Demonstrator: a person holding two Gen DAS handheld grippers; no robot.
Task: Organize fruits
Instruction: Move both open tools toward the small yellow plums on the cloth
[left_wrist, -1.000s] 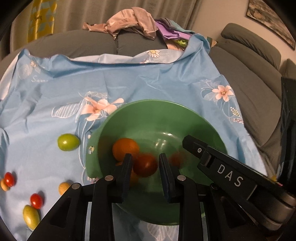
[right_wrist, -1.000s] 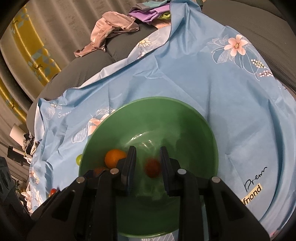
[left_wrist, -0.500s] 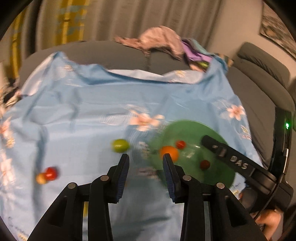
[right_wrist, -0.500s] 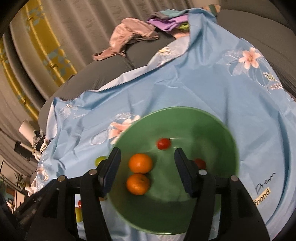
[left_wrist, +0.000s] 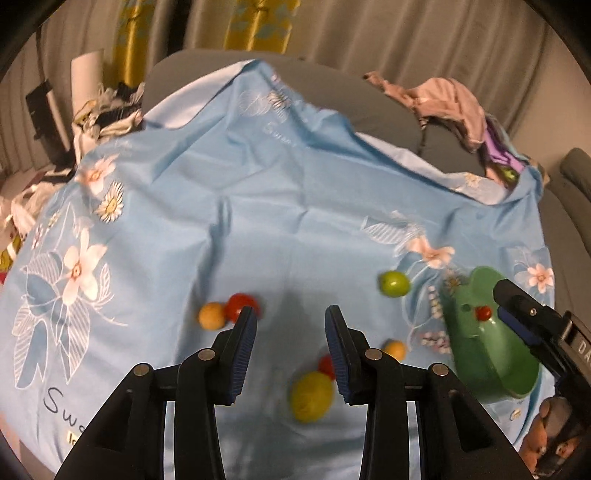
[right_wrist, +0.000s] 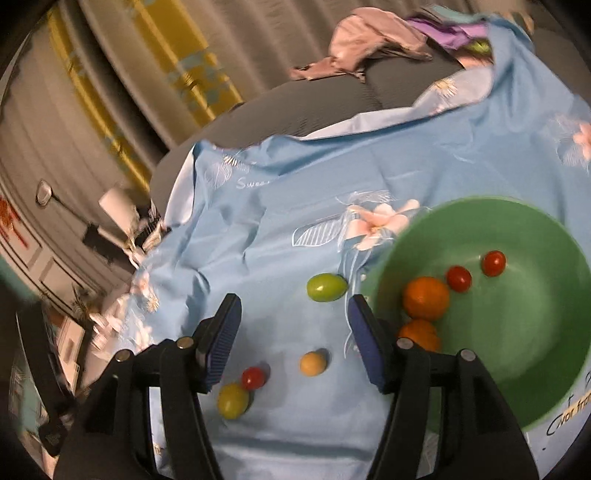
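Observation:
A green bowl (right_wrist: 535, 369) sits on the blue flowered cloth (right_wrist: 280, 258) and holds two oranges (right_wrist: 425, 297) and two cherry tomatoes (right_wrist: 458, 278). It shows at the right in the left wrist view (left_wrist: 491, 354). Loose on the cloth are a green fruit (right_wrist: 327, 287) (left_wrist: 394, 283), a small orange one (right_wrist: 312, 363) (left_wrist: 393, 349), a red tomato (right_wrist: 253, 377) and a yellow fruit (right_wrist: 232, 400) (left_wrist: 310, 396). Farther left lie an orange fruit (left_wrist: 211, 315) and a red tomato (left_wrist: 241, 305). My left gripper (left_wrist: 291, 349) is open and empty. My right gripper (right_wrist: 291, 338) is open and empty, left of the bowl.
The cloth covers a grey sofa (left_wrist: 369, 107). A heap of clothes (left_wrist: 450, 99) lies on the sofa back. Curtains (left_wrist: 258, 26) hang behind. Clutter and a paper roll (left_wrist: 88, 88) stand off the cloth's left edge.
Both grippers have pulled back and swung left off the bowl and opened wider. The tomatoes they hovered over now lie in the bowl.

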